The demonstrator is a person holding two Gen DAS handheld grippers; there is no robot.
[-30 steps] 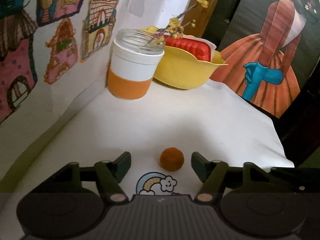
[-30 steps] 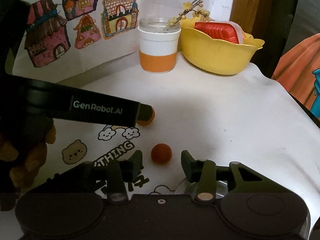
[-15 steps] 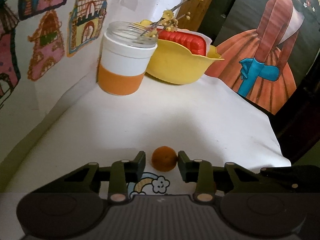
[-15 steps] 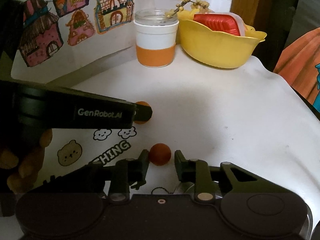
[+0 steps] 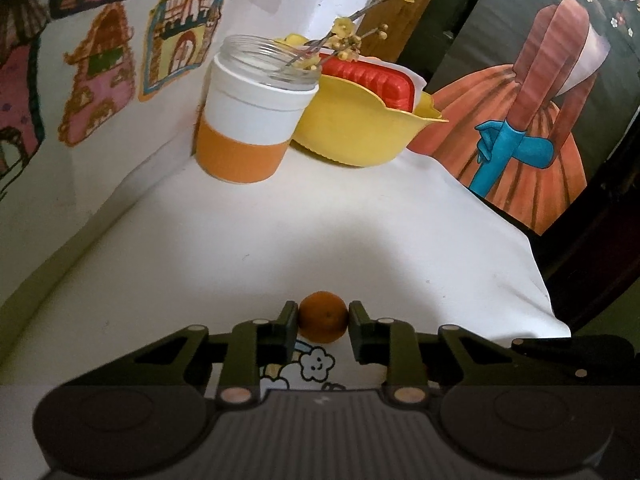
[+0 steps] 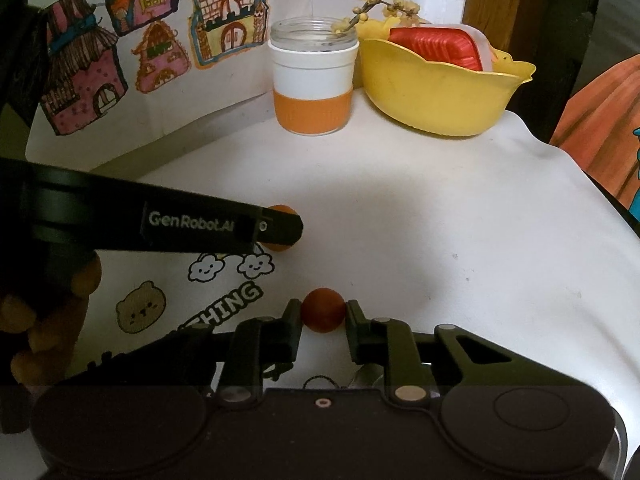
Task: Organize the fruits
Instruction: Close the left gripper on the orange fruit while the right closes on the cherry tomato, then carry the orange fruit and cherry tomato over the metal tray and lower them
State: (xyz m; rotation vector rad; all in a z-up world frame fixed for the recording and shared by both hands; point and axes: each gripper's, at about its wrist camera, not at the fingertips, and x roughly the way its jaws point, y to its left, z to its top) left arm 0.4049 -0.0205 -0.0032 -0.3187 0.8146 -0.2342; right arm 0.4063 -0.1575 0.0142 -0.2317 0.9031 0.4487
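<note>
- Gripping a small orange fruit [image 5: 323, 317], your left gripper [image 5: 323, 320] has both fingers touching its sides; the fruit sits low over the white worktop [image 5: 320, 232]
- Your right gripper [image 6: 322, 314] pinches a darker red-orange fruit [image 6: 322, 309] the same way
- Behind stand a jar [image 6: 313, 78] and a yellow bowl [image 6: 436, 92], just beside each other

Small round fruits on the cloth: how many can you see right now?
2. An orange fruit sits between the left gripper fingers; a redder fruit sits between the right gripper fingers. The yellow bowl may hide more.
</note>
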